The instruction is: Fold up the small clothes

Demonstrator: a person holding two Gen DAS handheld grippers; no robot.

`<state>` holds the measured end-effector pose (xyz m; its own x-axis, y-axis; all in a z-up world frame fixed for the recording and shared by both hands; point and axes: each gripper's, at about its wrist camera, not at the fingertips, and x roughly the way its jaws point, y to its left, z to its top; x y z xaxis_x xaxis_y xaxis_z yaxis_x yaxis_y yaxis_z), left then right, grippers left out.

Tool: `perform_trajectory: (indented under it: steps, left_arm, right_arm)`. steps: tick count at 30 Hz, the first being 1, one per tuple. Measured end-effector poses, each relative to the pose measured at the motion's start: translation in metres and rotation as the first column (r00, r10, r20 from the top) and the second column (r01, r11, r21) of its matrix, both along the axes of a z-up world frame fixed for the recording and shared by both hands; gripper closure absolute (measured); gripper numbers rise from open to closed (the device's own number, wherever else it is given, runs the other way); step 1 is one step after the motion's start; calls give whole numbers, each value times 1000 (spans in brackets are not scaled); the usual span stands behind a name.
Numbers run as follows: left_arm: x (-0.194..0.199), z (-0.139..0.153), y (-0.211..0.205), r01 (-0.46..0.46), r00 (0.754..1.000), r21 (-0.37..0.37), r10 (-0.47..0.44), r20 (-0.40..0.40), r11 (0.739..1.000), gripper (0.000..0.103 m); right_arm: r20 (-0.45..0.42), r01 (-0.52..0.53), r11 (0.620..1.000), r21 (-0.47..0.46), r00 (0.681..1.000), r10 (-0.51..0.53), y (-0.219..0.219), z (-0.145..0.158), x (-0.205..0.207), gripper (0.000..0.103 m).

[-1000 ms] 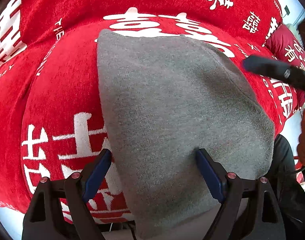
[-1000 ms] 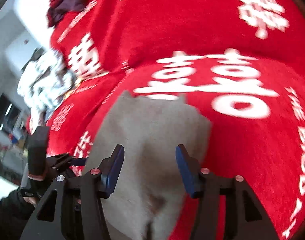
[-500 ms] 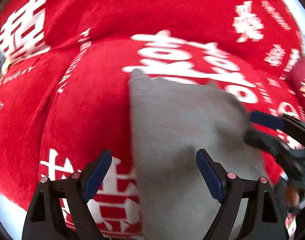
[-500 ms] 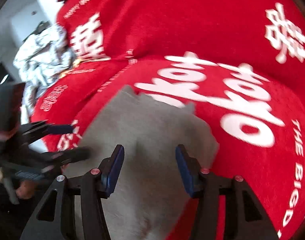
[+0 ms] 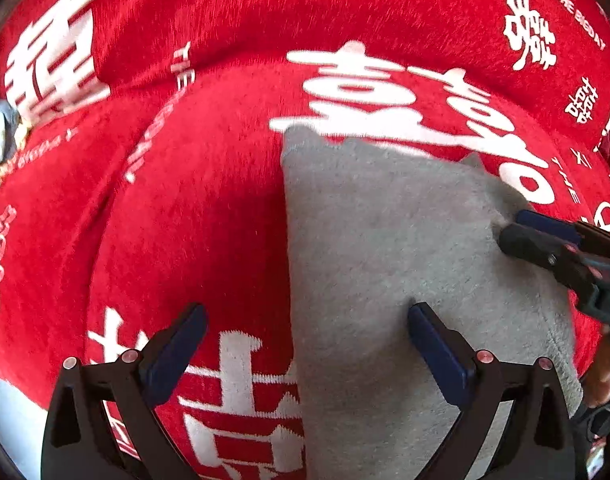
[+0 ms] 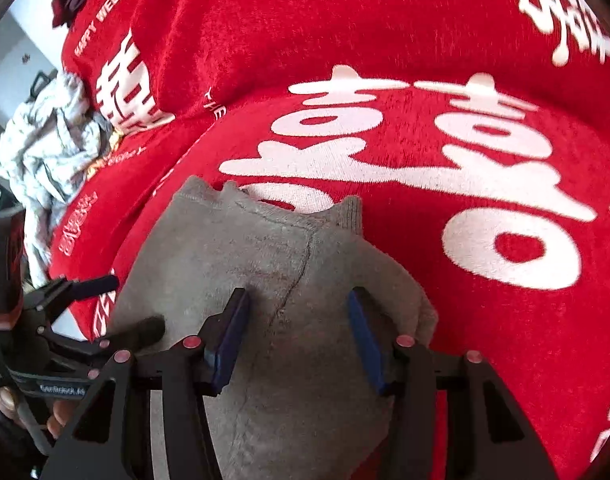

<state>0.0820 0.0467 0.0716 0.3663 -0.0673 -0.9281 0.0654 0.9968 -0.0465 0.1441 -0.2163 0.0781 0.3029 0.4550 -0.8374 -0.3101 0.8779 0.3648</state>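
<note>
**Both grippers over the gray garment**

Your left gripper (image 5: 305,344) has its jaws spread wide, one finger over the red blanket (image 5: 193,208), the other on the gray garment (image 5: 389,248). Your right gripper (image 6: 297,336) is also spread, both fingers above the garment (image 6: 273,264), holding nothing. The garment lies flat near the blanket's front edge. A crumpled pale cloth (image 6: 49,140) sits at the blanket's left edge.
</note>
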Motion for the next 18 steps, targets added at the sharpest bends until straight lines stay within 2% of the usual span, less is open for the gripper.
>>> perform_trajectory:
  steps: [3, 6, 7, 9, 11, 14, 16, 18]
  left_arm:
    - [5, 7, -3, 10, 999, 5, -10, 30, 1000, 2]
    - [17, 8, -4, -20, 999, 19, 20, 32, 1000, 2]
    - [20, 5, -5, -25, 999, 37, 25, 23, 999, 2]
    - [25, -11, -7, -10, 999, 89, 14, -46, 996, 2]
    - [20, -11, -5, -4, 999, 70, 6, -32, 998, 2]
    - [13, -4, -1, 4, 1000, 62, -2, -29, 998, 2]
    - [6, 5, 0, 27, 1000, 61, -26, -17, 998, 2]
    - [-3, 13, -1, 54, 998, 72, -55, 6, 996, 2]
  right_arm:
    - [47, -51, 999, -21, 998, 51, 5, 15, -8, 40]
    - [64, -94, 994, -62, 993, 98, 16, 15, -5, 37]
    - [53, -110, 992, -59, 992, 113, 18, 13, -5, 36]
    - [4, -172, 983, -60, 985, 173, 24, 2, -6, 33]
    - [48, -210, 967, -142, 975, 219, 27, -5, -14, 32]
    - [48, -177, 978, -114, 982, 184, 12, -3, -18, 32]
    - [65, -142, 982, -128, 986, 151, 2, 5, -26, 32]
    - [101, -154, 977, -150, 980, 171, 1, 17, -39, 32]
